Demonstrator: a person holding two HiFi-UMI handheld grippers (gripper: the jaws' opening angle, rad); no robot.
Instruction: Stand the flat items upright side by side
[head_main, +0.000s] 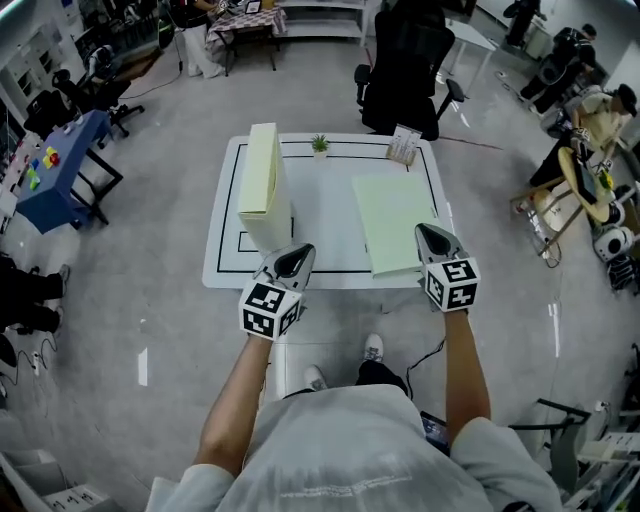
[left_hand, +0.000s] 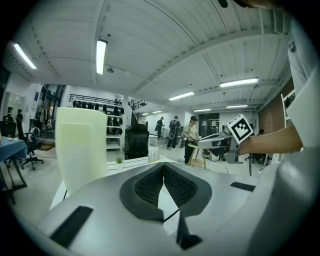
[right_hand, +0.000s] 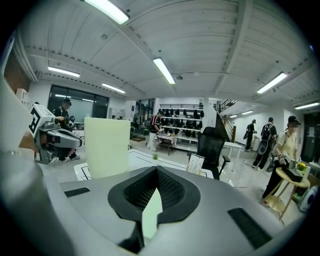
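Head view: white bench (head_main: 330, 262) with black printed outlines. 2 flat items on it:
- 1 yellow box (head_main: 262, 185), upright on the left
- 1 green box (head_main: 393, 222), lying flat on the right, well apart from the yellow one

1 small plant (head_main: 320, 145) sits at the far edge. 1 card stand (head_main: 404, 146) is to its right, print too small to read. 1 black chair (head_main: 405, 65) stands beyond the bench.

Left claw (head_main: 290, 262) is near the near foot of the yellow box. Right claw (head_main: 437, 240) is over the near right corner of the green box. Each claw carries 1 marker cube, left cube (head_main: 270, 308) and right cube (head_main: 451, 284), with square black-and-white codes and no lettering.

Left gripper view: claw closed tight, pads meeting, nothing pinched. Only white bench and a black line show through the slit below the pads. The yellow box stands to the left of the jaws, clear of them. The right cube shows at the right, 1 code face legible as a pattern only.

Right gripper view: claw closed tight too, pads meeting at the tip. Pale green shows through the slit under them, with no grip on it visible. The yellow box stands upright ahead on the left, with the left cube beside it. Plant, card stand and chair are ahead; the card is still unreadable
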